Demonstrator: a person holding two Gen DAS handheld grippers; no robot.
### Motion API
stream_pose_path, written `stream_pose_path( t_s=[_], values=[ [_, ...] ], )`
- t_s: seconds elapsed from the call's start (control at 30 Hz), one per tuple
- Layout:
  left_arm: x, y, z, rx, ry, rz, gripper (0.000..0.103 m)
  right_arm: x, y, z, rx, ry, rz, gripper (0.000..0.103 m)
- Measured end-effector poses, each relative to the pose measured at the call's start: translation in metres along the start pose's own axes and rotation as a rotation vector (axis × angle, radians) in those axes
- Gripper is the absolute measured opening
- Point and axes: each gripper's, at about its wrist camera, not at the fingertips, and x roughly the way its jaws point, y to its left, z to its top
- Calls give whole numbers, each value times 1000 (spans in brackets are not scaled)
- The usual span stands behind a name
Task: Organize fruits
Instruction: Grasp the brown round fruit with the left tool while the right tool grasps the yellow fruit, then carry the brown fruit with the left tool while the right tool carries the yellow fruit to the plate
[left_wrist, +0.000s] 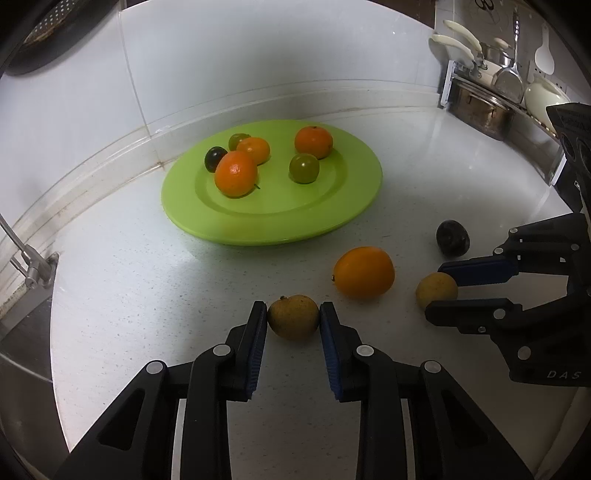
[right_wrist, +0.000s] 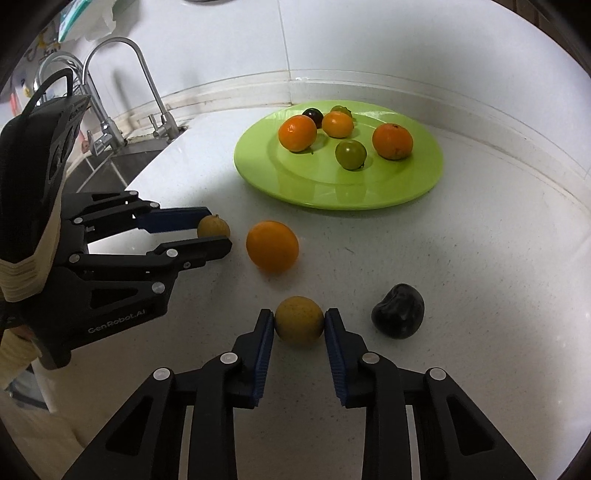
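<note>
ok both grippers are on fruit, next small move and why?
Probably lift both straight up. The left gripper pinches one brownish-yellow fruit and the right gripper pinches the other, both still resting on the counter. The green plate, already holding six fruits, lies ahead.

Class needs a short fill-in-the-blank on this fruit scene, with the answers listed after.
1. The plate is ____ in colour.
2. Fruits on the plate number ____.
3. Each hand-held gripper, left and right, is shut on a ____ fruit.
4. The dark fruit off the plate lies on the ____.

Answers: green; six; yellow-brown; counter
</note>
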Motion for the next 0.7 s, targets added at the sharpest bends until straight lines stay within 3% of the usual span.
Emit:
stream_pose_path(
  t_s=[0.33,0.7],
  values=[
    [-23,-4,6,-32,-41,18,29,-12,0,3,-5,-49,4,30],
    [-62,-7,17,-99,-131,68,29,-43,-5,21,-15,-177,-4,30]
  ],
)
